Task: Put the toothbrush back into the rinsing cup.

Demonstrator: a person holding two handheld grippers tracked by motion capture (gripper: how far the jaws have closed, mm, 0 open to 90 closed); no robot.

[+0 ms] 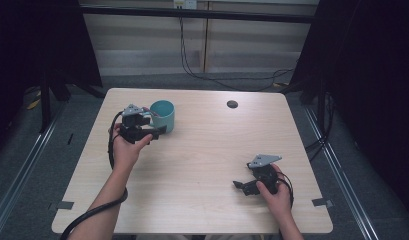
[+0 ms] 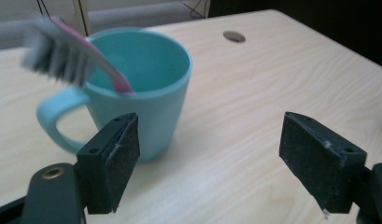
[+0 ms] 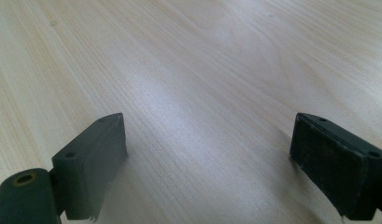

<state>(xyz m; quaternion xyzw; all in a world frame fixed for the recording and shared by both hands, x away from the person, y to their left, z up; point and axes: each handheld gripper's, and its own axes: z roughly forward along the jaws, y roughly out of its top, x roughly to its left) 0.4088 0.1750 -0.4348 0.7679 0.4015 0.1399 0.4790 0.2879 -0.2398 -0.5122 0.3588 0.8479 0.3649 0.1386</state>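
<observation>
Teal mug [image 2: 137, 88] with pink toothbrush [image 2: 62, 51], no legible writing, just before left gripper's [image 2: 209, 149] empty, wide-apart jaws.

Mug [image 2: 137, 88] with toothbrush [image 2: 62, 51] blocks my left; table [image 1: 207, 145] beyond, my right: open passage.

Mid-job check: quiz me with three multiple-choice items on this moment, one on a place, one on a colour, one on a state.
1. Where is the toothbrush?
A. flat on the table
B. standing in the mug
C. between the right gripper's jaws

2. What colour is the mug?
A. teal
B. red
C. white

3. How do the left gripper jaws stand?
A. shut on the mug handle
B. shut on the toothbrush
C. open, with nothing between them

Answers: 1 B, its pink handle runs down inside the mug; 2 A, teal in the high view and the left gripper view; 3 C, the pads stand wide apart over bare table.
</observation>
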